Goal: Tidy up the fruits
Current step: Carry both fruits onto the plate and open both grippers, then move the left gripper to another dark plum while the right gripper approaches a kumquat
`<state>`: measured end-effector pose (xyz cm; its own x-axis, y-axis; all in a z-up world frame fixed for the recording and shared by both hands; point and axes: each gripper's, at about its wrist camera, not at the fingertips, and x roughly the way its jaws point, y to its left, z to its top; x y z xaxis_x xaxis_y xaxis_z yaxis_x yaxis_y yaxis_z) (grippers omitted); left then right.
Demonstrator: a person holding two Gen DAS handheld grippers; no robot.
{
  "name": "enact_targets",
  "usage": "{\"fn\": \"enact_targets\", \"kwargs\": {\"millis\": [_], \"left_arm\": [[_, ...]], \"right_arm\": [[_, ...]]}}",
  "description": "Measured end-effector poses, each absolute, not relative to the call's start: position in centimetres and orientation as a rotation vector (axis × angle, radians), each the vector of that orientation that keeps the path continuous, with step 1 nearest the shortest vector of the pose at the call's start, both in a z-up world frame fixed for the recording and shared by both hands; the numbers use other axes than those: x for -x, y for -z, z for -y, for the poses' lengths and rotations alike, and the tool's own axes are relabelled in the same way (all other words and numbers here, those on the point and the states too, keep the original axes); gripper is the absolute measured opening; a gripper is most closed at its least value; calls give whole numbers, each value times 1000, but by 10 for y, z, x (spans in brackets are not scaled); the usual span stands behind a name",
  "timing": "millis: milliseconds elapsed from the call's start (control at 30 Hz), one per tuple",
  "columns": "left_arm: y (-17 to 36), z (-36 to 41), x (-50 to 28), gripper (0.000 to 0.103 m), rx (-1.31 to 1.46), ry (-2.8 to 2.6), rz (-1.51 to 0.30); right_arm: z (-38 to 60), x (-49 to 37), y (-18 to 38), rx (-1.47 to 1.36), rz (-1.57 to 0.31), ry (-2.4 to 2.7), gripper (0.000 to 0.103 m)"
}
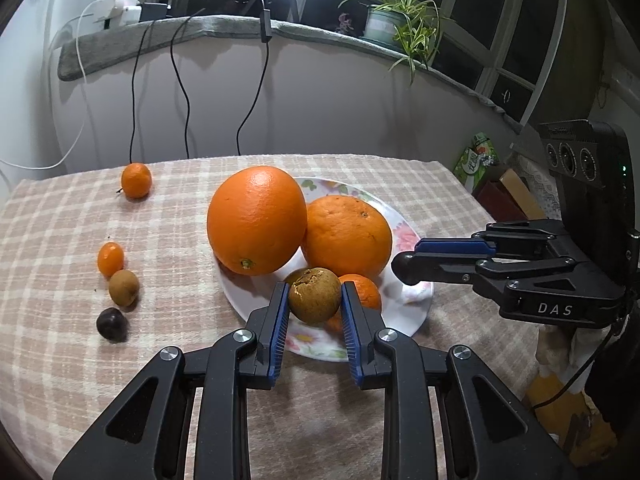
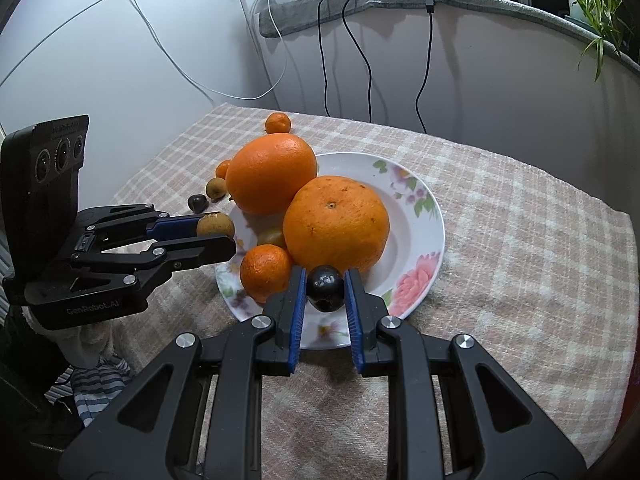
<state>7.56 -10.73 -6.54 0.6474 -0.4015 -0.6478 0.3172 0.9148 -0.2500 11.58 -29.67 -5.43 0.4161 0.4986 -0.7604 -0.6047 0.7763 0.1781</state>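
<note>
A floral plate (image 1: 412,304) (image 2: 424,216) holds two big oranges (image 1: 256,220) (image 2: 336,226) and a small mandarin (image 2: 265,272). My left gripper (image 1: 315,300) is shut on a brown longan (image 1: 315,295) over the plate's near edge; it also shows in the right wrist view (image 2: 218,236). My right gripper (image 2: 325,290) is shut on a dark round fruit (image 2: 325,288) above the plate's front rim; in the left wrist view it (image 1: 404,266) reaches in from the right. On the cloth lie a mandarin (image 1: 136,180), a kumquat (image 1: 110,258), a longan (image 1: 123,287) and a dark fruit (image 1: 112,324).
The checked tablecloth (image 2: 520,260) covers a small table. Black and white cables (image 1: 184,92) hang down the wall behind. A potted plant (image 1: 400,20) stands on the sill. Boxes (image 1: 500,188) sit past the table's right edge.
</note>
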Motion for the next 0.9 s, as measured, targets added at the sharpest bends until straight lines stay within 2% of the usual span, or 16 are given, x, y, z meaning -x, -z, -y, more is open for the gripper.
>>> {"fn": "enact_targets", "kwargs": {"millis": [167,233,300,333,367,433,533,600,733,900], "left_arm": [[66,105,-76,24,117,400,-761],[65,105,-75,29,112,400,-762],[65,106,-74,48,110,397,-757],[64,106,-74,51,110,392,-754],[64,105,-73,53,110,390,-752],[64,104,-73,55,114,385,-751],[63,102,-71,56,115,385,-749],[63,102,-69,61,110,381,-746],[62,98,-68,61,116,374,-743],[59,86,-63,61,126,352,-729]], "right_arm": [[296,-115,54,134,-903,-693,21],[296,-115,54,137,-900,-691,23],[296,-115,53,135,-895,-691,36],[296,-115,52,135,-889,-689,50],[297,-114,50,137,-878,-685,58],[297,-112,47,137,-865,-685,62],[298,-112,43,134,-853,-683,76],[299,-111,41,132,-842,-678,80],[298,-111,38,131,-833,-671,86],[295,-109,33,140,-817,-675,87]]}}
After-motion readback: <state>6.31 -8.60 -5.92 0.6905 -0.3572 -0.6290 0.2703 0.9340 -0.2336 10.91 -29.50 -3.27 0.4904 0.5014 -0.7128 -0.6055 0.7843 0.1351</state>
